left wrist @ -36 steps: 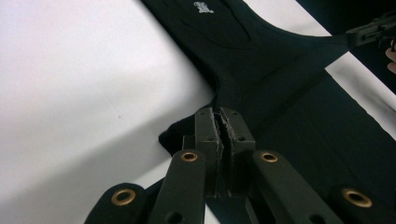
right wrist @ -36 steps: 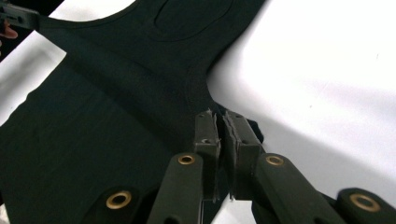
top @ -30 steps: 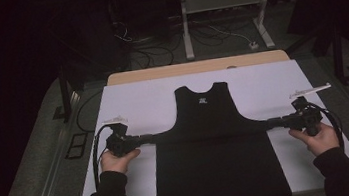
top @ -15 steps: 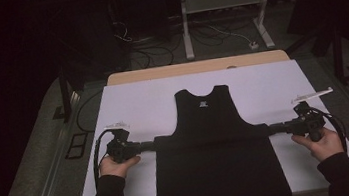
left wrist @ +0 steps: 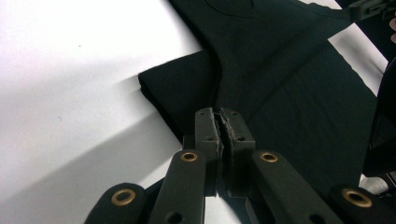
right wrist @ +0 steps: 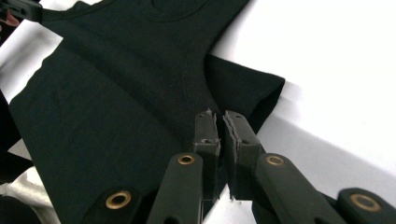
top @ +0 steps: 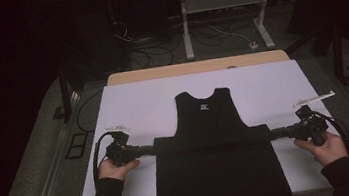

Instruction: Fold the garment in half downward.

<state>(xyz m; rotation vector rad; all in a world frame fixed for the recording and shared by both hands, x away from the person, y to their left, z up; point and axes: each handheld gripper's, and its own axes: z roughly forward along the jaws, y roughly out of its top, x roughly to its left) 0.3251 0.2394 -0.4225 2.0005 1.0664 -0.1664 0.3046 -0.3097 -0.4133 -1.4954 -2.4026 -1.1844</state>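
We hold the black T-shirt [top: 218, 158] flat on the white surface [top: 138, 102], left hand-held gripper [top: 144, 150] and right hand-held gripper [top: 276, 132] each clamped on a folded-in sleeve edge. Its hem runs off the frame's bottom; black-on-black folds are hard to read.

- You are seeing one small pale label inside the neckline of the black tank top [top: 210, 139], but it is showing too small to read.
- Nothing else is showing any readable text.
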